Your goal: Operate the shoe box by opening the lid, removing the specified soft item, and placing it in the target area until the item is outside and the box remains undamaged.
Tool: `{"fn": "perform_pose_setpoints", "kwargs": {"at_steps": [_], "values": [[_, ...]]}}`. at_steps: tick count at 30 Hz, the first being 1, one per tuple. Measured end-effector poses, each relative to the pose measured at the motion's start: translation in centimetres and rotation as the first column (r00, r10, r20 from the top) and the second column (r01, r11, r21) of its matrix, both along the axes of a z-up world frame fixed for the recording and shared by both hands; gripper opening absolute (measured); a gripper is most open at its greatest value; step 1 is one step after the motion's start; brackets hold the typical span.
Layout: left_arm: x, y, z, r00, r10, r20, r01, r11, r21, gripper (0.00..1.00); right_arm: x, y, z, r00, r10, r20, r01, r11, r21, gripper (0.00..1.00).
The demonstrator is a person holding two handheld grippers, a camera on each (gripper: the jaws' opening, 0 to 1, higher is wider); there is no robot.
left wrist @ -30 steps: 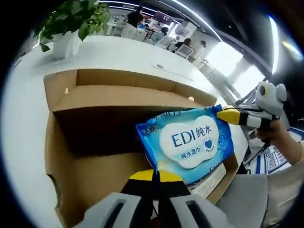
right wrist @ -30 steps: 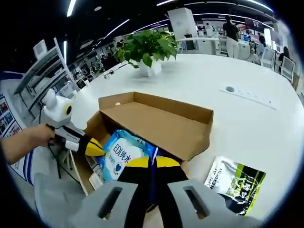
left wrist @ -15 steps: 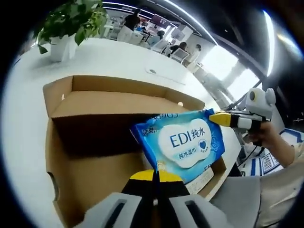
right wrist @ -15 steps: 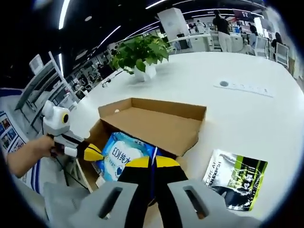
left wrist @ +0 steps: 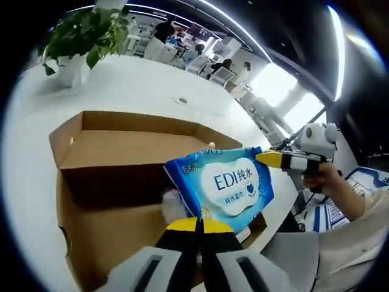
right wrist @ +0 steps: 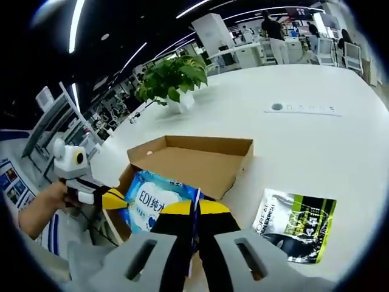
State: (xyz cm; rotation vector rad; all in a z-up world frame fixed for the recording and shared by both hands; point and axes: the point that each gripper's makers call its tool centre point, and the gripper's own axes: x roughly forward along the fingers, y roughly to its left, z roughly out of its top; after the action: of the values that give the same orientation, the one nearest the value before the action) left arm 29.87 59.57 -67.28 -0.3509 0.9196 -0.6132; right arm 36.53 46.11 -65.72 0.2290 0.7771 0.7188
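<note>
A blue pack of wet wipes [left wrist: 234,182] with a white "EDI" label hangs above the open brown shoe box [left wrist: 109,213]. My left gripper [left wrist: 198,224] is shut on the pack's lower edge. My right gripper [left wrist: 271,159] comes in from the right, shut on the pack's upper corner. In the right gripper view the pack [right wrist: 153,198] sits over the box's [right wrist: 200,163] near end. There my right gripper [right wrist: 194,207] pinches its edge and the left gripper [right wrist: 115,198] holds its far side. The lid [left wrist: 130,140] stands folded back. Something pale [left wrist: 173,205] lies inside the box.
A green and black pouch [right wrist: 296,224] lies flat on the white table [right wrist: 316,146] right of the box. A potted plant [right wrist: 172,78] stands at the far side, with a round table socket [right wrist: 277,107] beyond. A hand [left wrist: 328,182] holds the right gripper. People stand in the background.
The pack has risen higher out of the box, with both grippers still shut on it. A pale item inside the box has come into sight beneath it.
</note>
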Motion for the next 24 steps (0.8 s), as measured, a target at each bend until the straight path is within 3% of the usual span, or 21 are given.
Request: {"fn": "perform_pose_setpoints", "kwargs": {"at_steps": [8, 24], "values": [[0.8, -2.2, 1.4, 0.999, -0.024, 0.023, 0.024, 0.999, -0.022, 0.00, 0.4, -2.4, 0.8, 0.999, -0.051, -0.011, 0.052, 0.998, 0.025, 0.00], [2.1, -6.8, 1.9, 0.996, -0.078, 0.033, 0.078, 0.997, -0.009, 0.00, 0.9, -7.6, 1.3, 0.991, -0.133, -0.014, 0.134, 0.991, 0.009, 0.00]]}}
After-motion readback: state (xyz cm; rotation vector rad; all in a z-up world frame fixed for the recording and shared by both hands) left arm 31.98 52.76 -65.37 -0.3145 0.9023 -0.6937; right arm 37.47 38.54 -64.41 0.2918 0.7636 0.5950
